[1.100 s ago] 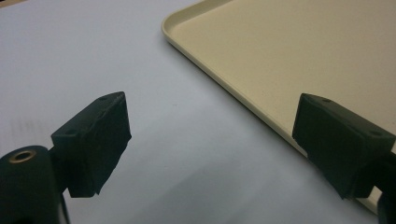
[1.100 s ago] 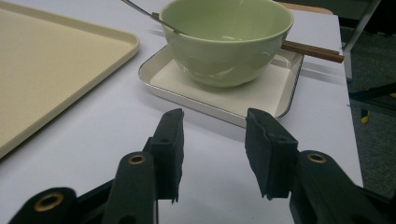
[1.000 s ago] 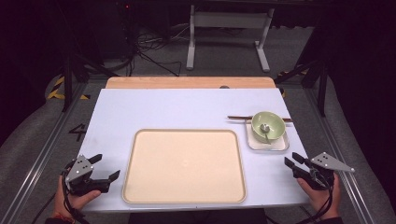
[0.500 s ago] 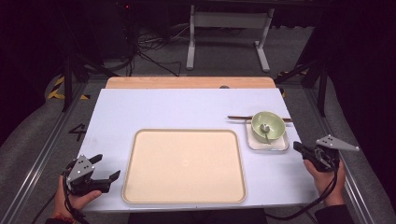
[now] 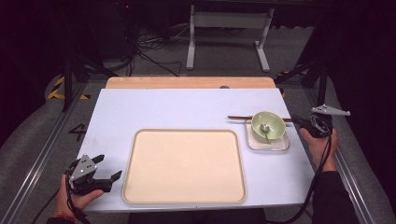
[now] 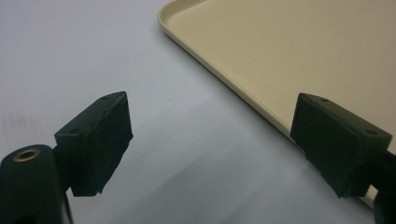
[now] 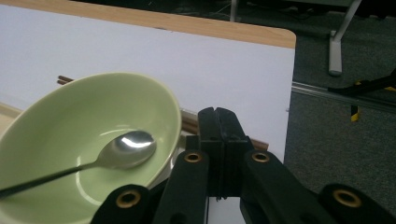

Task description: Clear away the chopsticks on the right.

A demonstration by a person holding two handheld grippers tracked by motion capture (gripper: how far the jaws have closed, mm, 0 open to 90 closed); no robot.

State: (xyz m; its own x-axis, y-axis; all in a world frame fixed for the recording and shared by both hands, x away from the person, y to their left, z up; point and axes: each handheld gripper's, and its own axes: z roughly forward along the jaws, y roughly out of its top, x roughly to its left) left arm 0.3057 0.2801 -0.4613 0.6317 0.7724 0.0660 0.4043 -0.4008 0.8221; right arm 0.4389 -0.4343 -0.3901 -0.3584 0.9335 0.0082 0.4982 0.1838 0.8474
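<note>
1. Table [image 5: 140,112]: white top, wooden strip along the far edge. Nothing on it has shifted over the last second.
2. Tray [image 5: 184,165]: large beige tray, front centre, nothing on it. Its rim [image 6: 219,79] runs just past the left gripper's right jaw.
3. Small plate [image 5: 267,144]: pale square plate, just right of the tray's far right corner, carries the bowl.
4. Bowl [image 5: 268,126]: light green, upright on the small plate. Seen close in the right gripper view [image 7: 88,140], directly ahead-left of the shut jaws.
5. Chopsticks [image 5: 240,117]: dark pair lying flat behind the bowl, running under or behind its rim, tips pointing left. One end shows beside the bowl [image 7: 65,79].
6. Spoon [image 5: 265,130]: metal, head down in the bowl, handle leaning on the near rim [image 7: 126,147].
7. Left gripper [image 5: 105,169]: parked at the tray's front left corner, jaws spread wide, nothing between them, same spot as a second ago.
8. Right gripper [image 5: 302,122]: the change. Earlier it sat near the table's front right edge with jaws apart; now it is farther back, just right of the bowl, jaws pressed together on nothing [image 7: 218,116].
9. Judgement: right hand is lining up on the bowl set, but must reopen before any grasp of bowl or chopsticks.
</note>
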